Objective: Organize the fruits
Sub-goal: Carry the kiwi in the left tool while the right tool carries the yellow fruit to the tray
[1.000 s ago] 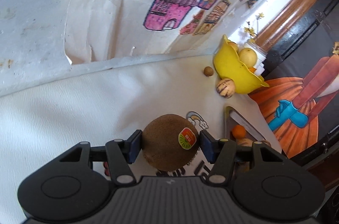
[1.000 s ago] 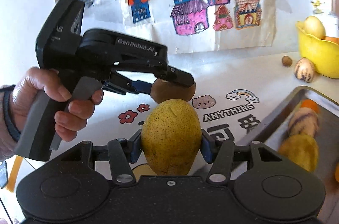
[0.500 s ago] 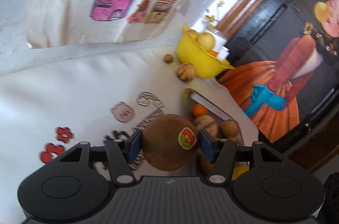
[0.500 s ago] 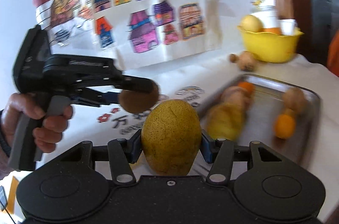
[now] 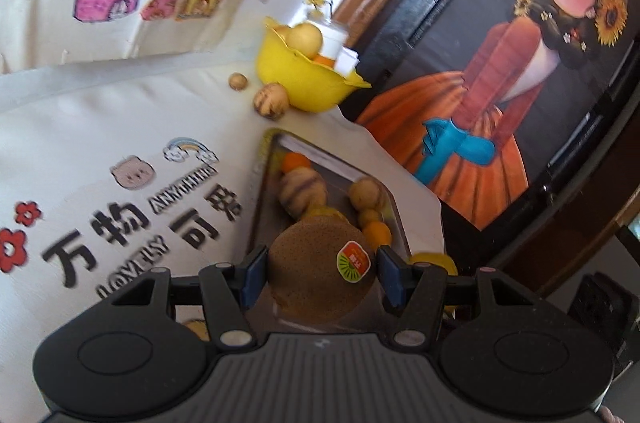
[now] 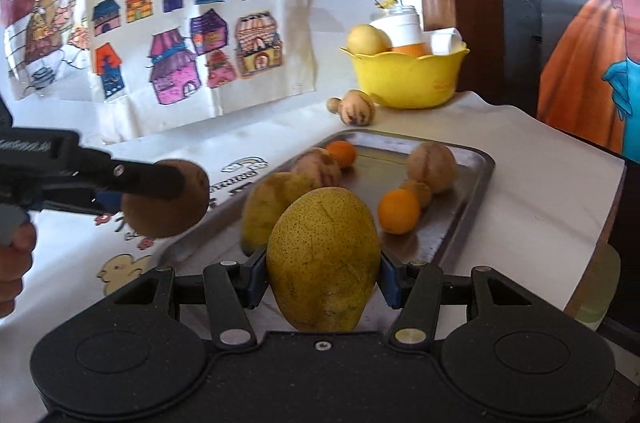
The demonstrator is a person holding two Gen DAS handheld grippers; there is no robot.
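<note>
White cloth covers the counter [image 6: 520,207], where both grippers have swung toward the metal tray [image 6: 476,175], left gripper [image 5: 320,273] clamped on a kiwi [image 5: 320,271], right gripper [image 6: 322,275] clamped on a pear [image 6: 322,255], ready for placing.

a home, looks like: children's house drawings [image 6: 188,55] taped on the wall at 11 o'clock, printed tablecloth [image 5: 100,127] (cartoon stickers on it), yellow fruit bowl [image 6: 404,79] at 1 o'clock.
</note>
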